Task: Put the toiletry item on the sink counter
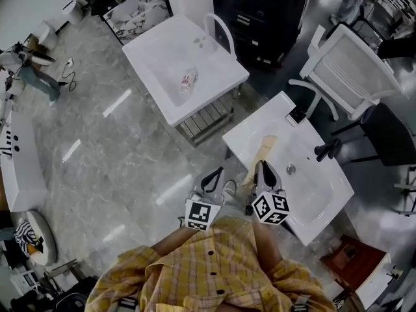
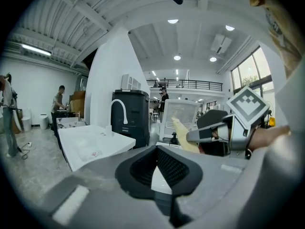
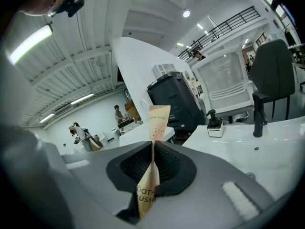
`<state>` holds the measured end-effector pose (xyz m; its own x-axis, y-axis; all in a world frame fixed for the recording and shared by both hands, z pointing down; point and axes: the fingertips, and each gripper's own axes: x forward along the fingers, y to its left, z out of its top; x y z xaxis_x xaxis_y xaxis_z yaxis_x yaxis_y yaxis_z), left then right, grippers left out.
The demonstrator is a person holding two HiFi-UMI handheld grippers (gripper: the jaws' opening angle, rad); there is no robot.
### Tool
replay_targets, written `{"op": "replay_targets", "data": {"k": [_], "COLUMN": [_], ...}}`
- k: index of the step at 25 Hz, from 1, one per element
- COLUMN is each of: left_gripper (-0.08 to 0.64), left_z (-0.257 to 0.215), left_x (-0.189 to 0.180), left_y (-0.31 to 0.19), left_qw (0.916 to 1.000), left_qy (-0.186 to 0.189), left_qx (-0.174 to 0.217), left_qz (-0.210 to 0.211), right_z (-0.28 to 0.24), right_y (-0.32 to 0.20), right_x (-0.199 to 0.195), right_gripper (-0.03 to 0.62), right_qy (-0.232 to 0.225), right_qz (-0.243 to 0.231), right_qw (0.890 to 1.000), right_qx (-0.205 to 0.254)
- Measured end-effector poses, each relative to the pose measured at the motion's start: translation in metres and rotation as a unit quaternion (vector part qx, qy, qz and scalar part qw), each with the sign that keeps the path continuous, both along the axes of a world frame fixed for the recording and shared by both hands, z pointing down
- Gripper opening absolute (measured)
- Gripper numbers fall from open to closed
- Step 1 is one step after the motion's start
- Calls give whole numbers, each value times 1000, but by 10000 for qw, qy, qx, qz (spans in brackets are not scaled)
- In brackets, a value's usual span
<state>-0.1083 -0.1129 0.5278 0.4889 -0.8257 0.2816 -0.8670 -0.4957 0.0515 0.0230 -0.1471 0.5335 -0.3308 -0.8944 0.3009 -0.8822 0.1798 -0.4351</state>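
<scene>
White sink tabletop (image 1: 247, 138) just ahead. My right gripper (image 1: 263, 166) fingers (image 3: 175, 166) clamp a toothbrush packet (image 3: 158, 119); my left gripper (image 1: 213, 176), alongside, fingers slightly parted, empty.

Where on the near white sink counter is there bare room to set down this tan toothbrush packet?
On the white sink counter, the flat ledge beside the basin, under the tan toothbrush packet in the right gripper, is bare. The back edge is crowded: black faucet and small soap dispenser.
</scene>
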Motion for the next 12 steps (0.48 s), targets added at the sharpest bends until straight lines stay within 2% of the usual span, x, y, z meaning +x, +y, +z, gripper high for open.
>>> {"op": "replay_targets", "data": {"k": [6,12], "left_gripper": [-2,-2], "left_z": [9,20], "left_x": [4,13], "left_y": [-34,-54], "left_qw": [9999,9996], "left_qy": [-25,-47], "left_qx": [-114,-237], "left_qz": [81,168], "right_z": [23,60], "right_y": [-33,-60], "right_x": [9,26], "right_gripper": [18,18], "right_qy": [-257,-809], "right_qz": [221,561], "right_qw": [9989,9918], "right_qx": [-318,-812]}}
